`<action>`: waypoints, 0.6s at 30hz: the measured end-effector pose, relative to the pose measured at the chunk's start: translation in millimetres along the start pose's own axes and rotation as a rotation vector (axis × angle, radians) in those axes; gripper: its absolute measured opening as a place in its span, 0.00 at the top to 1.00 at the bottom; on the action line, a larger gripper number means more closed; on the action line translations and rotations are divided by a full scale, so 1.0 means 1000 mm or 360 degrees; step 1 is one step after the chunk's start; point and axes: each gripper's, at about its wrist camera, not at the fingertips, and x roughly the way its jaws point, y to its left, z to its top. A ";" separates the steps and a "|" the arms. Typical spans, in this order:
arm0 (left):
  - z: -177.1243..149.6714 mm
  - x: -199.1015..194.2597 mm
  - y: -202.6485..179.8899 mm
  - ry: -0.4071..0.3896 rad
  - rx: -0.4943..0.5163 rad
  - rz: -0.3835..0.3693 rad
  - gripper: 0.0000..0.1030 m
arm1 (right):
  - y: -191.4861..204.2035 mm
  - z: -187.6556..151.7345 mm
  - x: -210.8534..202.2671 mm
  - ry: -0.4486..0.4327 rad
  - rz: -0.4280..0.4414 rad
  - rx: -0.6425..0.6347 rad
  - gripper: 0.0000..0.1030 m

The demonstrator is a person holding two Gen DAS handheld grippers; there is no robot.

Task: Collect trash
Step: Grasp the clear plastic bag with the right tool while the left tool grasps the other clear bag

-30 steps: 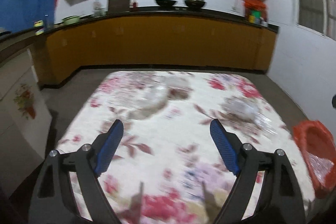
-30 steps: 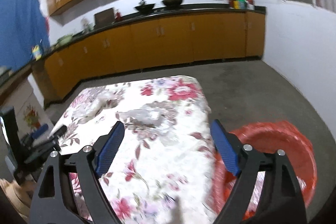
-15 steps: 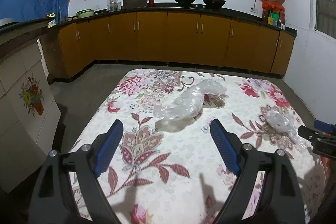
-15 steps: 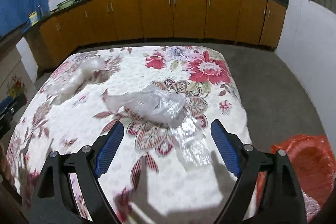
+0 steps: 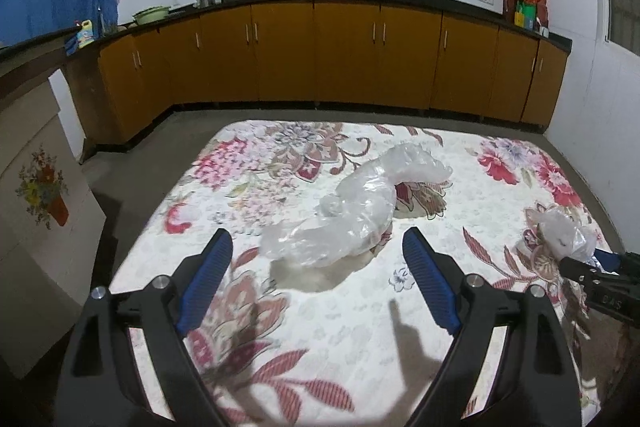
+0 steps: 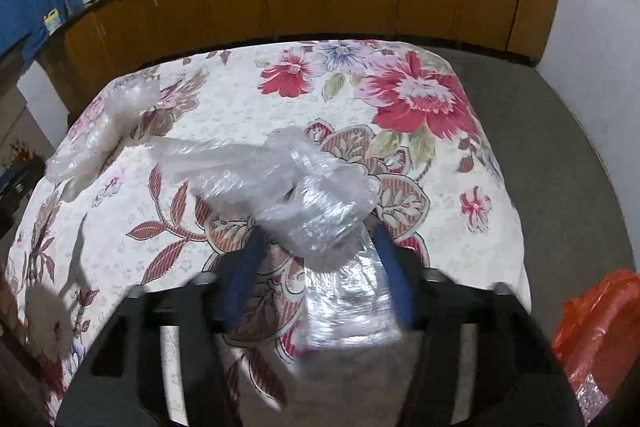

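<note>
table cover [image 5: 360, 347]: floral cloth, matt | bags [image 5: 352, 215] on it: clear crinkled glossy plastic | cabinets [image 5: 344, 55] behind it: smooth orange wood

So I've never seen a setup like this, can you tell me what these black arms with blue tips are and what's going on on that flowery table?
Those are two hand-held grippers, each with a camera looking along its fingers. The left gripper is open, short of a crumpled clear plastic bag on the floral tablecloth. The right gripper has just been closing around a second clear plastic bag; blur hides whether it is gripped. An orange-lined bin waits beside the table.
</note>
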 end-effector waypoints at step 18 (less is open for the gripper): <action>0.008 0.053 -0.004 0.0256 0.0010 -0.0038 0.26 | -0.019 -0.010 -0.020 -0.0052 0.0120 0.0094 0.97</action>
